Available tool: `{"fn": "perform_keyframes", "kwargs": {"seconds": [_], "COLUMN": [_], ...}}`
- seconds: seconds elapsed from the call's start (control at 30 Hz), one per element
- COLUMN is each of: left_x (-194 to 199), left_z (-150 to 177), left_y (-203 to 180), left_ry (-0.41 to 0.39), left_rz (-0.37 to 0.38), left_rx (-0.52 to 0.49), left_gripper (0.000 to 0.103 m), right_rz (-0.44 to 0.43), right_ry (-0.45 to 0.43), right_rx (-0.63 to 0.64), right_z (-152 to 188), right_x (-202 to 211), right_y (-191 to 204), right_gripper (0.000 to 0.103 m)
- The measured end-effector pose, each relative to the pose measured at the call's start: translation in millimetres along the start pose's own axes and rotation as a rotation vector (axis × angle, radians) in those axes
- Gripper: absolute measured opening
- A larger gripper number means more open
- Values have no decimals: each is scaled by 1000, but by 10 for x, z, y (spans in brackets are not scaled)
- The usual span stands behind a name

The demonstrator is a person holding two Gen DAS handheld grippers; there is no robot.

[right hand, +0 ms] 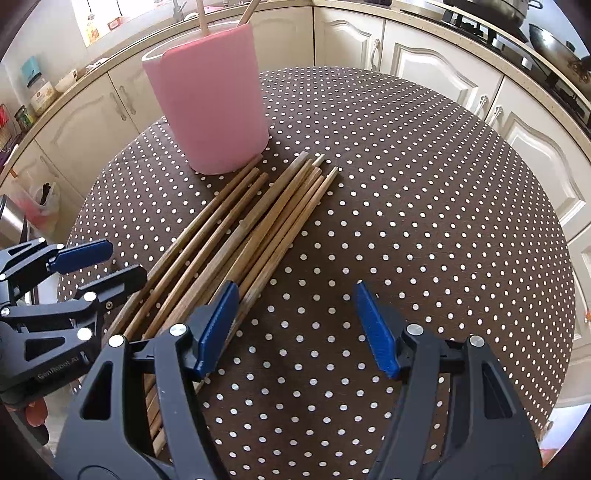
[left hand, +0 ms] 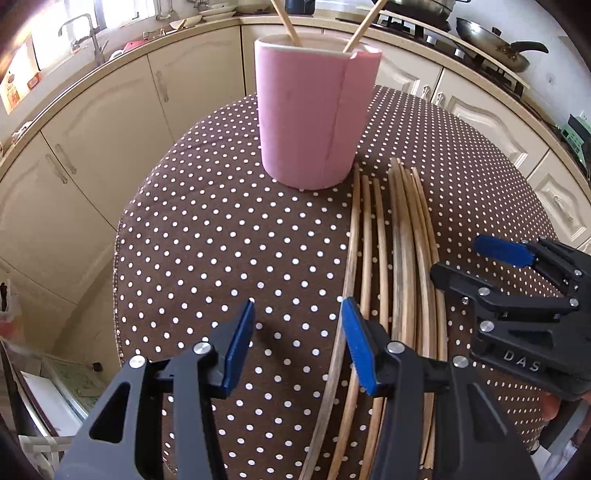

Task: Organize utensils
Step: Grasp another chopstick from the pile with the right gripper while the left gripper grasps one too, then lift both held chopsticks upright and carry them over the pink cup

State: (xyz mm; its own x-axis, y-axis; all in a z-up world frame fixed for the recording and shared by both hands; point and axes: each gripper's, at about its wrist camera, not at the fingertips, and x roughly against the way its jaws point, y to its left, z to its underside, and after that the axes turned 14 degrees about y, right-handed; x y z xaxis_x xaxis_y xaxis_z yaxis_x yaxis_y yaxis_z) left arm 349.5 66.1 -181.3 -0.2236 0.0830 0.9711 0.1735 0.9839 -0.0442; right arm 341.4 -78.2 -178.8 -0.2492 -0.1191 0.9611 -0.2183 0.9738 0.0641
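A pink cylindrical holder (left hand: 312, 114) stands on the dotted brown tablecloth (left hand: 207, 236) with two wooden chopsticks standing in it. It also shows in the right wrist view (right hand: 210, 103). Several wooden chopsticks (left hand: 402, 251) lie side by side in front of it, also seen in the right wrist view (right hand: 243, 229). My left gripper (left hand: 297, 343) is open and empty, just left of the pile's near end. My right gripper (right hand: 295, 325) is open and empty, just right of the pile; it shows in the left wrist view (left hand: 476, 262).
The round table (right hand: 443, 221) stands in a kitchen with cream cabinets (left hand: 110, 122) around it. A stove with a wok (left hand: 491, 44) is at the back right. A sink tap (left hand: 85, 33) is at the back left.
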Motion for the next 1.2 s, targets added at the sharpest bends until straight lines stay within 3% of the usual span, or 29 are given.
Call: {"fn": "perform_keyframes", "kwargs": {"seconds": [0.03, 0.13, 0.37, 0.5, 0.67, 0.73, 0.83, 0.97, 1.2], "left_x": [28, 15, -30, -62, -83, -106, -108, -124, -139], "left_z": [21, 15, -88, -209, -302, -372, -432, -454, -338], "left_y": [7, -27, -63, -125, -200, -227, -323, -440, -466], "left_ry": [-7, 0, 13, 28, 41, 49, 61, 59, 46], "left_rz": [24, -29, -7, -53, -70, -70, -63, -72, 7], "left_rx": [-7, -15, 0, -17, -6, -9, -22, -20, -6], "left_gripper": [49, 49, 49, 48, 46, 38, 9, 9, 7], "right_rz": [-4, -1, 52, 47, 41, 41, 38, 29, -8], "right_ry": [1, 3, 15, 42, 83, 102, 122, 135, 114], "right_rx": [-2, -1, 35, 87, 104, 115, 146, 161, 143], "right_z": [11, 36, 10, -30, -130, -181, -236, -238, -164], "right_x": [4, 5, -30, -20, 2, -3, -3, 3, 32], "right_y": [-17, -26, 122, 134, 43, 23, -4, -75, -234], "right_gripper": [65, 65, 63, 54, 33, 30, 19, 16, 11]}}
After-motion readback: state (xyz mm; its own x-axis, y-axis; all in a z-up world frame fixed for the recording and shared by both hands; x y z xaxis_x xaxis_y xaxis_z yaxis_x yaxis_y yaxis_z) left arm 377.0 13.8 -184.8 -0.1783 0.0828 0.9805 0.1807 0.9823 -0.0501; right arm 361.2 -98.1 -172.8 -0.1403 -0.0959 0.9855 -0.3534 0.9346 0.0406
